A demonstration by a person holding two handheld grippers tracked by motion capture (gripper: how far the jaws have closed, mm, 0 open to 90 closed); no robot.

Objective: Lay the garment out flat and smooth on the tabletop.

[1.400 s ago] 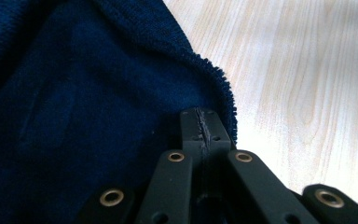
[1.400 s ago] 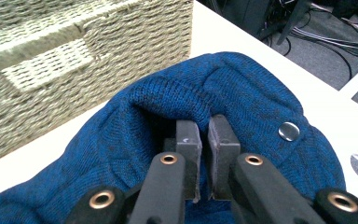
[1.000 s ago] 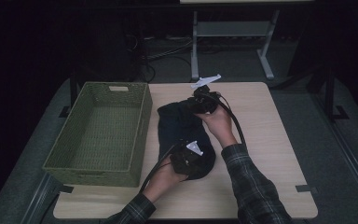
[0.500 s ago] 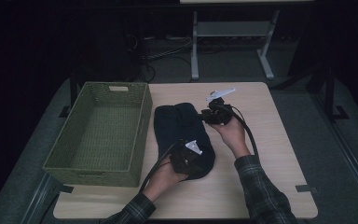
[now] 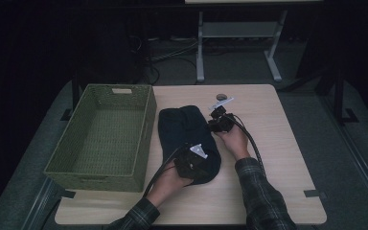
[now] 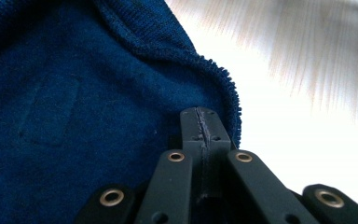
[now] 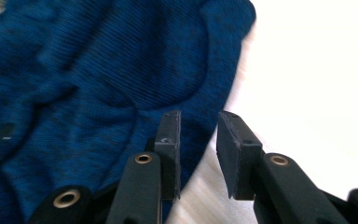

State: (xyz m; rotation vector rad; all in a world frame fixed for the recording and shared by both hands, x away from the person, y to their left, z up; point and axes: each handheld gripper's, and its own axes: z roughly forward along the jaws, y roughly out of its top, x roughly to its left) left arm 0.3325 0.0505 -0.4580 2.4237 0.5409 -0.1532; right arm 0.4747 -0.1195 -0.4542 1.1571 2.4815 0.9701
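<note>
The dark blue knitted garment [image 5: 188,140] lies folded on the bench [image 5: 273,158], its long axis running from 12 to 6 o'clock in the high view, just beside the woven green basket [image 5: 100,139] that stands at its 9 o'clock. At the garment's near end, toward 6 o'clock, the left gripper [image 6: 204,122] is clenched on the cloth's edge, its fingers [image 6: 193,128] pressed together over the hem. The right gripper [image 5: 219,120] sits at the garment's right edge, about 3 o'clock from its middle. Its fingers [image 7: 170,140] have just been closing but are not yet clamped on anything: a gap shows between them, with the cloth's border just beyond their tips at 11 o'clock. My guess is that the coming grasp depends on that edge lying slightly left of the right fingers, so the right hand [image 5: 234,140] is the nearer one. A small round object [image 5: 221,97] rests near the bench's far edge, well apart.
</note>
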